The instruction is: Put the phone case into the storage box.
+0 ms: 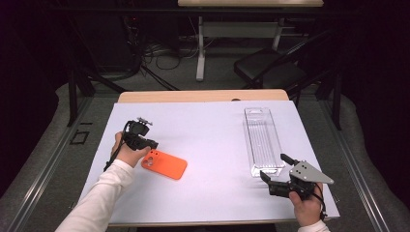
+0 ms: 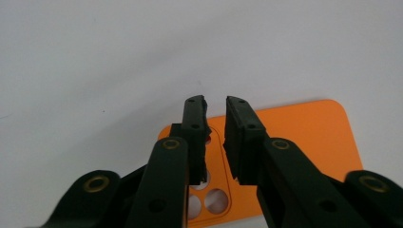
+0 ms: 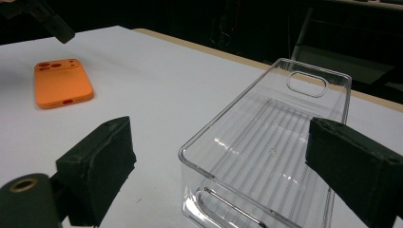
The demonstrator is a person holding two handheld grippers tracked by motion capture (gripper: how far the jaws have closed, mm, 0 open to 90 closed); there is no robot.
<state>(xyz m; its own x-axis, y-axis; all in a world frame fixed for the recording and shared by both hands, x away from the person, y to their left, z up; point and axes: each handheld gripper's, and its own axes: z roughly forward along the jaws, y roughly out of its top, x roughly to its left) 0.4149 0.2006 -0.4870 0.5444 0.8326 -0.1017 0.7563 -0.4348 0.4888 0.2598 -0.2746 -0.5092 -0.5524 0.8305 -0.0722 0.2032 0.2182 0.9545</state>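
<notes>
At left, the left gripper (image 1: pixel 151 144) is held over the camera-cutout end of the orange phone case (image 1: pixel 165 164), which lies flat on the white table (image 1: pixel 208 140); its jaws are nearly closed, apparently without pressing the case. At right, the right gripper (image 1: pixel 273 167) is held wide open before the clear plastic tray (image 1: pixel 262 141).
</notes>
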